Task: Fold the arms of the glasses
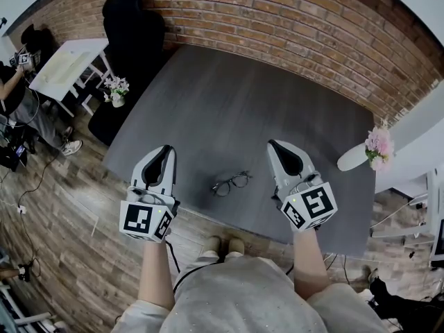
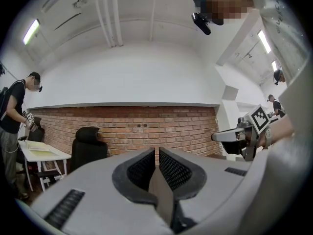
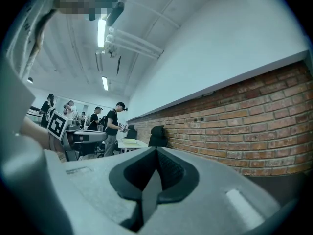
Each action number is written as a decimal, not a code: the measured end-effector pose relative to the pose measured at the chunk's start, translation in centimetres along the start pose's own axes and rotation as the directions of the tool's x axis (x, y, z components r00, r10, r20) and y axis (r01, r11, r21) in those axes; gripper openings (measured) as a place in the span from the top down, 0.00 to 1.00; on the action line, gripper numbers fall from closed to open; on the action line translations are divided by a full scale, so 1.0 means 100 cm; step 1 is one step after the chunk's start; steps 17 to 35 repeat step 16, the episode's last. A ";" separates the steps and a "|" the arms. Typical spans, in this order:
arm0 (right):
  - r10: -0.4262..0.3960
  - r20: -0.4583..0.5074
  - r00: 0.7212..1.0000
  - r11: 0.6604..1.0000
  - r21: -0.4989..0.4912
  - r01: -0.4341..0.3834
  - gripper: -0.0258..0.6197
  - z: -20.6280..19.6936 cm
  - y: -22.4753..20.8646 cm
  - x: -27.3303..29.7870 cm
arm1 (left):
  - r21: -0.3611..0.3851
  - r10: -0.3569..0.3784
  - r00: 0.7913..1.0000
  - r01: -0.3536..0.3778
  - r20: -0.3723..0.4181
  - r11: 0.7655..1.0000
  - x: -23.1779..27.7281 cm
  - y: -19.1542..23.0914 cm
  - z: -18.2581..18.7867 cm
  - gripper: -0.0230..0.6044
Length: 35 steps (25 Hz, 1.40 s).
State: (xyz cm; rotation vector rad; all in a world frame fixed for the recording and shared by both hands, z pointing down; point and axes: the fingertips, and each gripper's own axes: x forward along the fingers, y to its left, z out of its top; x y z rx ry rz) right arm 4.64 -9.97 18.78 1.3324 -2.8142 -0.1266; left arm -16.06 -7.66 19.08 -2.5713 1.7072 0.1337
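- The left tongs (image 1: 166, 151) are pressed together. Their own view shows the 2 ribbed pads meeting with nothing between them.
- The right tongs (image 1: 272, 145) are also pressed together and hold nothing.
- Both tongs are held about level above the grey table (image 1: 277, 96), side by side and well apart, with their tips pointing away from the person.
- The glasses (image 1: 231, 183) lie on the table in the gap between the 2 tongs. They sit alongside the tongs' bodies, so nearer the person than either pair of tips.
- The frame's long axis runs across from one pair of tongs toward the other, with its right end tilted a little away from the person. 1 lens faces each side.
- The right tongs look slightly nearer the frame than the left, though the glasses sit close to midway and touch neither.
- The glasses are too small in the head view to tell whether their arms are folded in or spread open. The scene fits open arms waiting to be folded, or arms already folded and set down.
- Neither gripper view shows the glasses, since both look over them toward the brick wall (image 1: 291, 19).
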 end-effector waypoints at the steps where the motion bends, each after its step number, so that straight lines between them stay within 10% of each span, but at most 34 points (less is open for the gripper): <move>1: 0.001 -0.001 1.000 1.000 0.003 -0.001 0.96 -0.001 0.000 0.000 | 0.000 0.000 1.000 0.000 0.000 1.000 0.000 0.000 0.000 0.93; 35: 0.009 -0.016 1.000 1.000 0.011 -0.009 0.96 -0.008 0.001 0.012 | -0.006 0.000 1.000 0.000 -0.010 1.000 0.007 0.008 -0.007 0.93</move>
